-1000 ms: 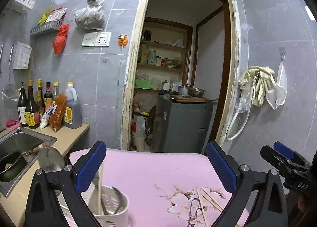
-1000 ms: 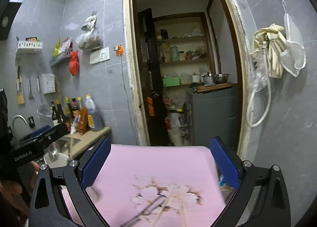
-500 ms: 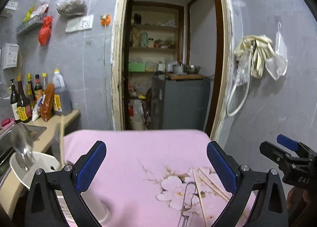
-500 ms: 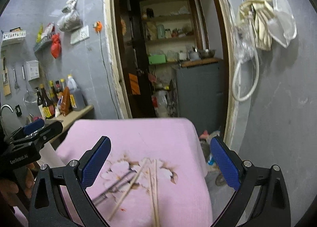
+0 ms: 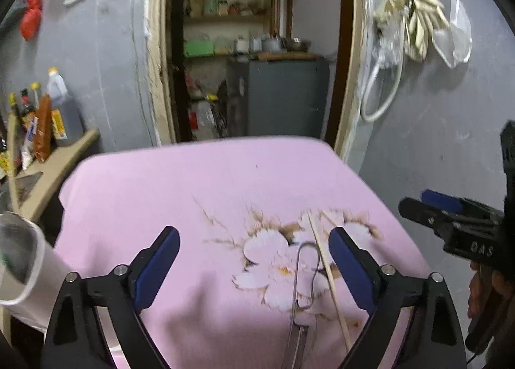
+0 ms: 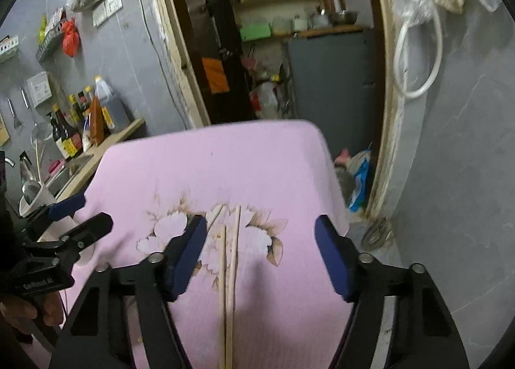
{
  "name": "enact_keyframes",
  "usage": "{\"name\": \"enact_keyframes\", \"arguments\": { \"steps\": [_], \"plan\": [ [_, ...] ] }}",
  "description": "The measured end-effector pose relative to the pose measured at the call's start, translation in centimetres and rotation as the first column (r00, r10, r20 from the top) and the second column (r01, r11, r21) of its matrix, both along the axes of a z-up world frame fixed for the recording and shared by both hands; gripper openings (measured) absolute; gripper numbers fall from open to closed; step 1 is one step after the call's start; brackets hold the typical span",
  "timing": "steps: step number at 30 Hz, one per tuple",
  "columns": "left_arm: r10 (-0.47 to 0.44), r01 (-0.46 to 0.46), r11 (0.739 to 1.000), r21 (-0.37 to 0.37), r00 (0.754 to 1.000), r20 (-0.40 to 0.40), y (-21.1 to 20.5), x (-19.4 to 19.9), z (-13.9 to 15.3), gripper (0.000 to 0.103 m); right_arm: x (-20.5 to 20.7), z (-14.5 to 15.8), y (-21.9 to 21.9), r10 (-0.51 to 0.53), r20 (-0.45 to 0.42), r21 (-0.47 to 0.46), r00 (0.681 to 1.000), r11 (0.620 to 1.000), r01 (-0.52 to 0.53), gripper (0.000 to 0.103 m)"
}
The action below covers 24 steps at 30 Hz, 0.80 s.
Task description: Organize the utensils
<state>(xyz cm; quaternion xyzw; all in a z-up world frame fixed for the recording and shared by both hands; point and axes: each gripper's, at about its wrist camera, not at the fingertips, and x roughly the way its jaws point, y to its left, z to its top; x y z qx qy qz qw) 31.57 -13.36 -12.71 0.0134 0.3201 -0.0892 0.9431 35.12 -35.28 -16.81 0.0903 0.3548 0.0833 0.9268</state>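
A pair of wooden chopsticks (image 6: 230, 272) lies on the pink flowered cloth (image 6: 225, 169). My right gripper (image 6: 260, 253) hovers over them. Its jaws are closing, with the chopsticks between them near the left finger (image 6: 188, 256), and the pads are not touching them. A metal wire-loop utensil (image 5: 302, 285) lies beside a chopstick (image 5: 325, 269). Both sit between the jaws of my left gripper (image 5: 254, 266), close to its right finger (image 5: 351, 269). Those jaws are closing too and press on nothing. A white utensil holder (image 5: 19, 272) stands at the cloth's left edge.
A counter (image 6: 112, 140) with sauce bottles (image 6: 67, 137) and a sink runs along the left wall. An open doorway (image 5: 257, 47) with a grey cabinet (image 5: 286, 95) is beyond the table. A hose and gloves (image 5: 408, 24) hang on the right wall. Clutter lies on the floor (image 6: 357, 175) at the right.
Both grippers have dropped and tipped down toward the pink cloth and the utensils. The right jaws have narrowed a lot, the left slightly. The white holder has slid to the left view's edge.
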Motion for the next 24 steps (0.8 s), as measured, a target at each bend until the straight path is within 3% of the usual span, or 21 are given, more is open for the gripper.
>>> {"name": "enact_keyframes", "arguments": {
  "steps": [7,11,20,24],
  "plan": [
    [-0.094,0.094,0.996,-0.011,0.983,-0.158,-1.0,1.8,-2.9,0.077,2.1,-3.3,1.2,0.095,-0.118,0.027,0.989,0.995,-0.092,0.038],
    [-0.134,0.136,0.991,-0.007,0.96,-0.247,-1.8,2.8,-4.7,0.063,3.1,-4.6,2.4,0.131,-0.17,0.005,0.977,0.991,-0.132,0.032],
    [-0.171,0.199,0.978,0.056,0.931,-0.322,-3.9,4.0,-6.1,0.049,4.6,-5.5,4.2,0.169,-0.235,-0.037,0.957,0.982,-0.183,0.029],
    [-0.174,0.212,0.974,0.086,0.931,-0.321,-4.2,4.3,-6.0,0.043,5.9,-5.3,5.0,0.188,-0.256,-0.064,0.948,0.976,-0.21,0.029]
  ]
}}
